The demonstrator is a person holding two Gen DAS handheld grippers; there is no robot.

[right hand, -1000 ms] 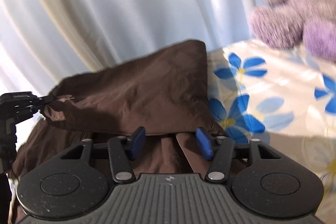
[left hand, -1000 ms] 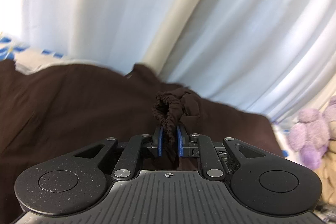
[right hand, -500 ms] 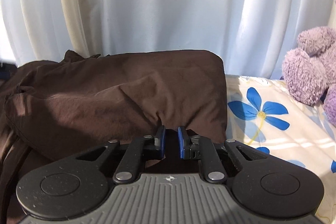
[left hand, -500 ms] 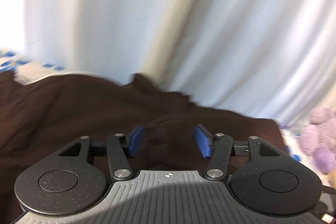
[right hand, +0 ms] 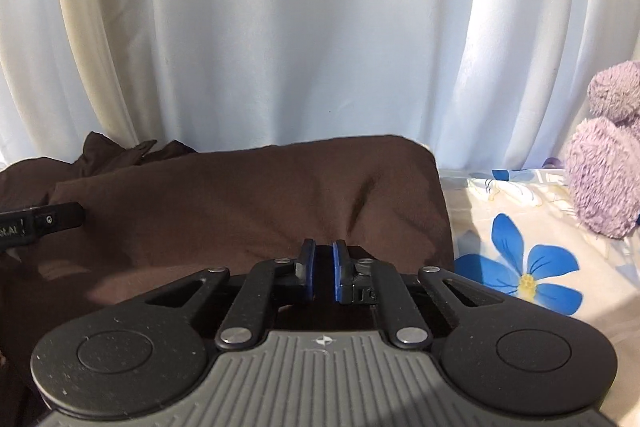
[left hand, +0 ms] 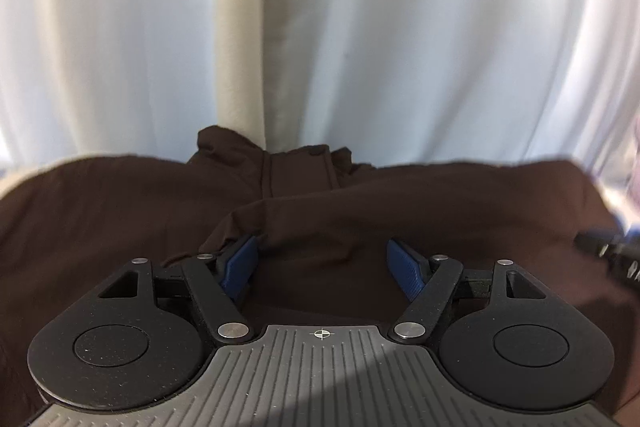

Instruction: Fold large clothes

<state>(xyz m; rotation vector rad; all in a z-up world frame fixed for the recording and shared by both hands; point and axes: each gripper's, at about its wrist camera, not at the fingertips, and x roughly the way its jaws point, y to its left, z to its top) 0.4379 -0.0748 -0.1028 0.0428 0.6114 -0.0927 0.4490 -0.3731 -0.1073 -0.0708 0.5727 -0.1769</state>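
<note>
While your left gripper [left hand: 322, 263] jaws have just been opening wide and empty, your right gripper [right hand: 323, 267] jaws have just been closing, nearly shut by the brown jacket [right hand: 248, 195]; one fold lies over it, more remain.

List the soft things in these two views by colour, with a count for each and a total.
Brown: 1, the garment
White: 1, the curtain
Purple: 1, the plush toy
Cream with blue flowers: 1, the bedsheet
Total: 4
</note>
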